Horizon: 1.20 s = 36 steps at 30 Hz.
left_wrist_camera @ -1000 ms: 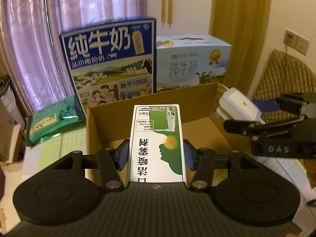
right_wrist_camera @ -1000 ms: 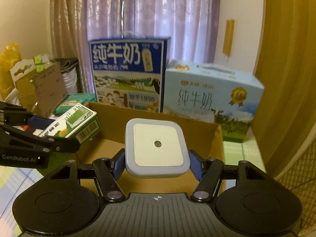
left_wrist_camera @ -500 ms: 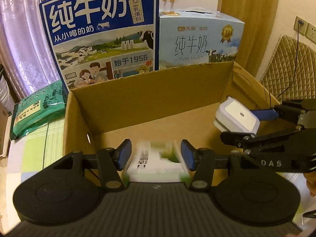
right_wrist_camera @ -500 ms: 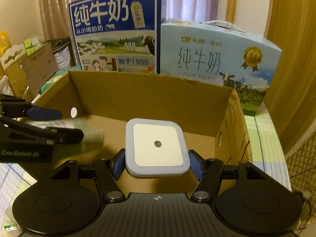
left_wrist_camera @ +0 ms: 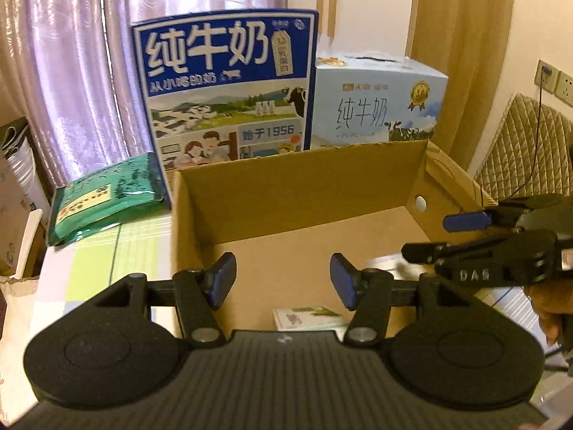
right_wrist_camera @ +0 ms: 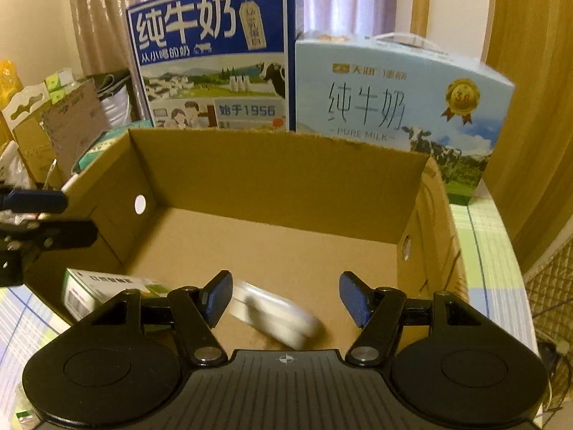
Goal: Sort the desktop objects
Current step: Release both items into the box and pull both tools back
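Note:
An open brown cardboard box (left_wrist_camera: 286, 186) (right_wrist_camera: 272, 175) stands in front of both grippers. My left gripper (left_wrist_camera: 283, 281) is open above its near side, with nothing between the fingers. A green-and-white medicine box (left_wrist_camera: 309, 317) (right_wrist_camera: 96, 288) lies on the box floor just under it. My right gripper (right_wrist_camera: 284, 294) is open too; a white square night light (right_wrist_camera: 275, 315), blurred, is below its fingers inside the box. In the left wrist view the right gripper (left_wrist_camera: 447, 236) enters from the right over the box, and the night light (left_wrist_camera: 388, 263) shows as a pale blur beneath it.
Behind the box stand a tall dark-blue milk carton (left_wrist_camera: 225, 86) (right_wrist_camera: 215, 57) and a pale-blue milk case (left_wrist_camera: 376, 104) (right_wrist_camera: 397, 104). A green packet (left_wrist_camera: 107, 193) lies at the left on the checked tablecloth (left_wrist_camera: 104, 251). Cardboard clutter (right_wrist_camera: 53, 125) is at far left, a quilted chair (left_wrist_camera: 530, 150) at right.
Both grippers have opened. The medicine box dropped from the left one onto the box floor; the night light left the right one and is down inside the box.

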Tool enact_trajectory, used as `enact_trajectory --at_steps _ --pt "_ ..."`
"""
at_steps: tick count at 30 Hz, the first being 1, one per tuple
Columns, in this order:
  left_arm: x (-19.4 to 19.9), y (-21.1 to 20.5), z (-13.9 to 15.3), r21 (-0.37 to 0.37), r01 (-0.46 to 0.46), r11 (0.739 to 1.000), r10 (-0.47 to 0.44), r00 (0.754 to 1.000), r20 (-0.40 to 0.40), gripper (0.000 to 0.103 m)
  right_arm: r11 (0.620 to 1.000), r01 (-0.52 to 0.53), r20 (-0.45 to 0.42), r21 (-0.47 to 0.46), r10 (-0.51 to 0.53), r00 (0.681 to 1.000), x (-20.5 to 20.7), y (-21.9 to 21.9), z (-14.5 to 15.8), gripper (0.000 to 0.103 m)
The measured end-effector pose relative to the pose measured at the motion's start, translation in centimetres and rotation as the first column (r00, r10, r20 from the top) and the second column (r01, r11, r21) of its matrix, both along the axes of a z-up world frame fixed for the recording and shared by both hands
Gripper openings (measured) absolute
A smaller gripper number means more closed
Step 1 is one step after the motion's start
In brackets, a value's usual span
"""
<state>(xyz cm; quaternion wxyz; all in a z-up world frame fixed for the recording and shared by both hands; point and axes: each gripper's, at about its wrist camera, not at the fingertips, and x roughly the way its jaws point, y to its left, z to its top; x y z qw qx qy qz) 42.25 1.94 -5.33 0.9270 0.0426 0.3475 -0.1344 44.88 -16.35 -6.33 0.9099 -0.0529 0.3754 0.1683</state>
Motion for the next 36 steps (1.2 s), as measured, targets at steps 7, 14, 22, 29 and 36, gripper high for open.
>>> enact_trajectory --at_steps 7,14,22,29,36 --pt "-4.3 1.0 2.1 -0.038 -0.012 0.999 0.014 0.999 0.038 0.057 1.0 0.016 0.051 0.018 -0.017 0.999 -3.5 -1.4 3.5 0.07" --pt "-11.1 1.3 3.2 -0.081 -0.028 0.996 0.032 0.998 0.057 0.065 0.999 0.0 0.106 0.053 -0.006 0.994 -11.2 -2.9 6.5 0.084" --pt "-20.0 1.5 1.2 -0.097 -0.06 0.993 0.064 0.997 0.033 0.083 0.991 0.035 0.082 0.129 -0.046 0.996 -21.7 -6.2 4.7 0.098" --pt "-24.3 0.4 -2.0 -0.071 -0.061 0.996 0.058 0.998 -0.036 0.086 0.967 0.189 -0.018 0.174 -0.188 0.982 -26.9 -9.8 1.5 0.099" --pt "-27.4 -1.1 -3.3 -0.075 -0.057 0.996 0.051 0.995 -0.081 0.09 0.954 0.234 -0.09 0.186 -0.22 0.971 -30.2 -11.3 0.1 0.099"
